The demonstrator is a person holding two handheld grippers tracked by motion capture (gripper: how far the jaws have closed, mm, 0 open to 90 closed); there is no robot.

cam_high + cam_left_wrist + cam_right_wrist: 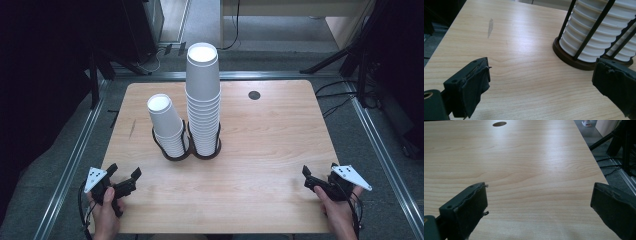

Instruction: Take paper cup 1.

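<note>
Both grippers sit at the bottom of the high view, left gripper (124, 176) and right gripper (320, 175), each with jaws spread wide on nothing. Two cup stacks stand mid-desk (270, 145): short stack (166, 125), tall stack (203, 100), each in a dark holder (571, 60). No writing is legible. Right gripper view shows a round hole (499, 124).

Light wooden table (280, 150) with cable hole (254, 95), grey floor (60, 165), metal rails (380, 145), dark surroundings.
</note>
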